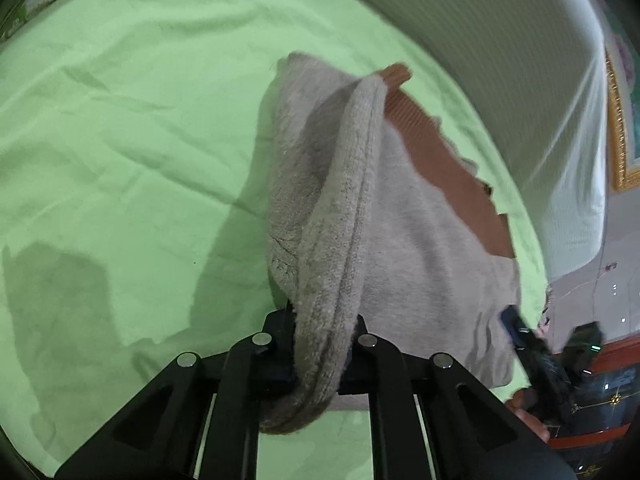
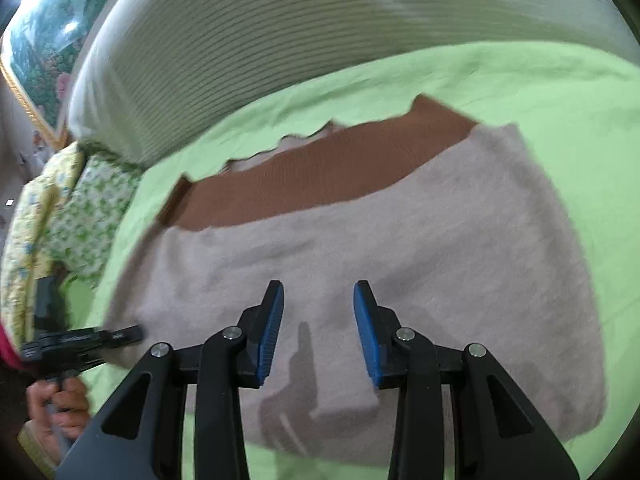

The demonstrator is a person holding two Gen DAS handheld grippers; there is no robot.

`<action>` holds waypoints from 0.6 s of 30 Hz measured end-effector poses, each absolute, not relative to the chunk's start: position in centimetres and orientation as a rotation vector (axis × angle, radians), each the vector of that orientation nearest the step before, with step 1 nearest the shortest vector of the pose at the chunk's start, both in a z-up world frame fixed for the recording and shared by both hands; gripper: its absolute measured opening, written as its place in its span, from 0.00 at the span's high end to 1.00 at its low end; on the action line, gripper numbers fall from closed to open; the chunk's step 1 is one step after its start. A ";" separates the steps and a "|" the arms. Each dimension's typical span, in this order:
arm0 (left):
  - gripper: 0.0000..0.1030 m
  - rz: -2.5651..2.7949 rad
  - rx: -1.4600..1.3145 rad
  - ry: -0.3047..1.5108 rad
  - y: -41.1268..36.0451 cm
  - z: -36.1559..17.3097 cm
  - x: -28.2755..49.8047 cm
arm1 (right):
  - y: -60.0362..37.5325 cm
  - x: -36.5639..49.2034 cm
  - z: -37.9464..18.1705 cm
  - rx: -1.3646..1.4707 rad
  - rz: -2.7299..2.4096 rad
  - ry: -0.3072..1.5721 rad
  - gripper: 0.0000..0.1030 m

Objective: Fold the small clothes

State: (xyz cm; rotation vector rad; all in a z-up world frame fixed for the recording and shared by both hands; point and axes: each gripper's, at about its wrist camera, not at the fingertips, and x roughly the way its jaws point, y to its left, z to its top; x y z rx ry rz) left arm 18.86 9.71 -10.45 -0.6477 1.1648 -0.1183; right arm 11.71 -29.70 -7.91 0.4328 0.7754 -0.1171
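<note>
1. A small grey fuzzy sweater (image 2: 400, 264) lies on a bed with a light green sheet (image 1: 120, 120).
2. A brown ribbed cloth (image 2: 320, 168) sticks out from under the far edge of the sweater. From these pictures I cannot tell if it is part of the sweater or another piece of clothing.
3. In the left wrist view, one edge of the sweater (image 1: 340, 220) is lifted off the bed. It rises like a thick, soft ridge and comes toward the camera.
4. The left tongs (image 1: 320, 344) are clenched on that lifted edge. The grey cloth fills the gap between the black fingers and hangs down a little below them.
5. The rest of the sweater lies flat on the sheet.
6. The right tongs (image 2: 319, 328) are over the near part of the sweater. Their two blue pads (image 2: 272, 336) stand apart, and nothing is between them. They are released and hold nothing.
7. The shadow of the tongs falls on the grey cloth just under them.
8. In the right wrist view, the left tongs (image 2: 132, 333) come in from the left side. A hand (image 2: 60, 404) holds their handle.
9. A big white striped pillow (image 2: 240, 48) lies at the far side of the bed.
10. A flowery yellow and green cloth (image 2: 60, 216) is bunched at the left edge of the bed.
11. A painting in a gold frame (image 2: 44, 40) is behind the pillow.
</note>
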 end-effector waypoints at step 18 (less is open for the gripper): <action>0.84 -0.769 -0.296 1.067 -17.9 -0.6 21.6 | -40.0 6.6 -11.1 1.004 -0.062 0.644 0.63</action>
